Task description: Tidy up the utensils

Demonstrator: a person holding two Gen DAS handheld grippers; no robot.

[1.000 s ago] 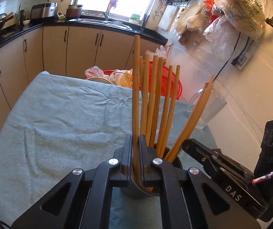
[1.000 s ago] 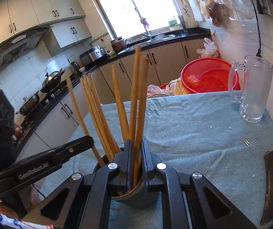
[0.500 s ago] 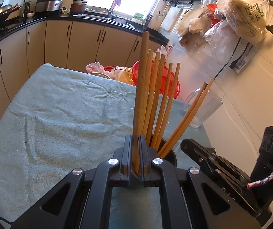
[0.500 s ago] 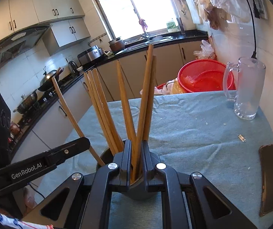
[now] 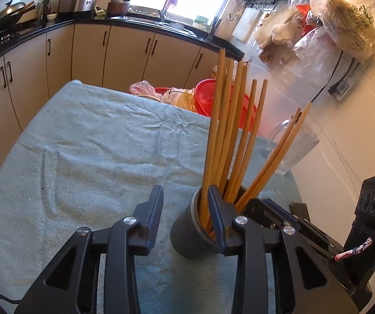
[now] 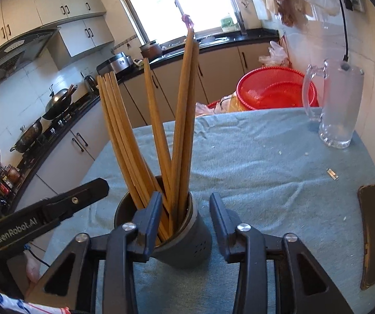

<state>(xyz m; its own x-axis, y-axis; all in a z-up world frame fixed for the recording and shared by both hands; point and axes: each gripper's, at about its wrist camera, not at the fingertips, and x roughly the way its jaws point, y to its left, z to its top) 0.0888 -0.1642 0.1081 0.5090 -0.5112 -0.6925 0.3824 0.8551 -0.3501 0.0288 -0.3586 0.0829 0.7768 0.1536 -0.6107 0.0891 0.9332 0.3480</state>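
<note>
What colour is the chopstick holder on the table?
Dark grey holder, with a lighter rim band; it shows best in the right wrist view.

A bright window lights beige base cabinets under a black countertop. White wall cupboards hang above a white tiled wall. A pale green cloth covers the table to its far edge.

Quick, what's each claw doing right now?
Left gripper: open, just opened, holding nothing.
Right gripper: open, just opened, holding nothing; chopsticks stand in holder.
</note>
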